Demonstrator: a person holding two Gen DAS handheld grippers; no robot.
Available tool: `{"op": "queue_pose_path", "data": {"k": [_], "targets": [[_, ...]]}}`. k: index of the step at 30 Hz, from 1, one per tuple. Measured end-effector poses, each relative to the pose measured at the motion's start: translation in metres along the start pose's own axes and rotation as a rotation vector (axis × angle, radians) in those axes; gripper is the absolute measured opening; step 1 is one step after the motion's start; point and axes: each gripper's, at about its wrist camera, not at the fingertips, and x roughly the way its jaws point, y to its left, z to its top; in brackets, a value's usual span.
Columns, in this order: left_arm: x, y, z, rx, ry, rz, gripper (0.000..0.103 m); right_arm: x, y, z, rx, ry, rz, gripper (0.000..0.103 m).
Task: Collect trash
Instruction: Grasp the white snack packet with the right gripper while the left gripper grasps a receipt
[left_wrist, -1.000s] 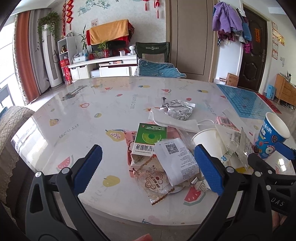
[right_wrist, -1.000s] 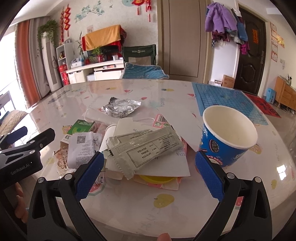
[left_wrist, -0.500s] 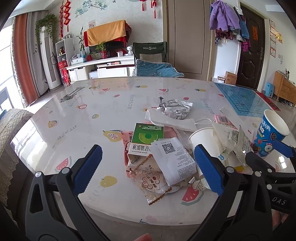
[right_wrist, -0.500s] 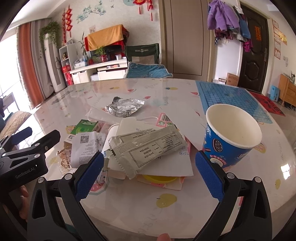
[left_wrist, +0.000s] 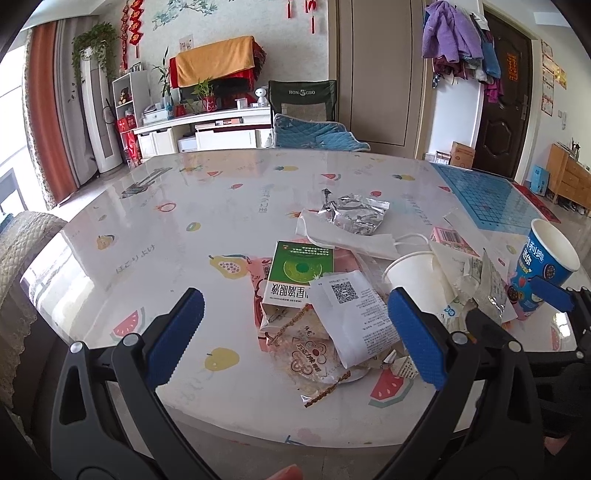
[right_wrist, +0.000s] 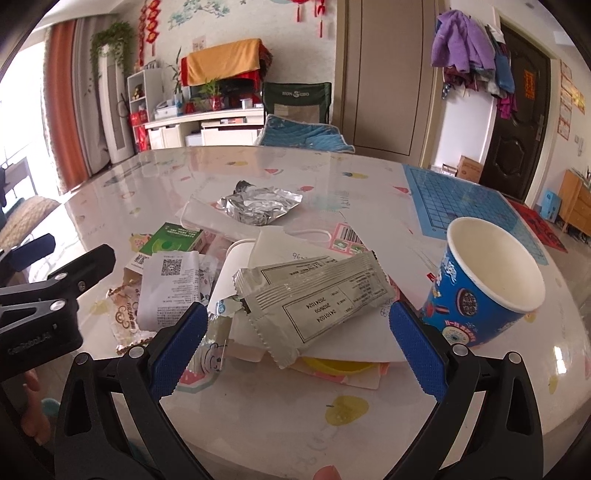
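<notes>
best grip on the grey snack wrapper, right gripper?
Probably the grey wrapper's near crimped end, which juts free over the pile's edge. Come in low from the table's near edge with the open right gripper, jaws above and below the flat film.

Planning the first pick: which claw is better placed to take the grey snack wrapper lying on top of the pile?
Right. The grey snack wrapper lies directly between the open right claw. The left claw, also open, frames the receipt and green box instead.
</notes>
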Motion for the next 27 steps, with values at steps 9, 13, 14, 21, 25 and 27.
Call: {"op": "queue_pose_path", "data": {"k": [9,13,14,21,25,27], "targets": [[0.004,0.008,-0.002,-0.013,0.01,-0.001,0.097,0.024,0.001,0.002,0.006,0.027,-0.047,0.093],[0.006,0.01,-0.002,-0.015,0.014,0.002,0.097,0.028,0.001,0.0,0.021,0.039,-0.042,0.069],[0.006,0.011,-0.002,-0.018,0.015,0.0,0.097,0.028,0.001,0.001,0.022,0.04,-0.039,0.068],[0.006,0.018,-0.002,-0.03,0.013,-0.002,0.097,0.018,-0.003,0.004,0.023,0.018,-0.001,0.057],[0.006,0.019,-0.002,-0.038,0.014,-0.017,0.097,0.009,-0.009,0.006,0.036,-0.009,0.017,0.043],[0.006,0.016,-0.002,-0.035,0.015,-0.027,0.097,0.006,-0.013,0.006,0.046,-0.016,0.032,0.042]]}}
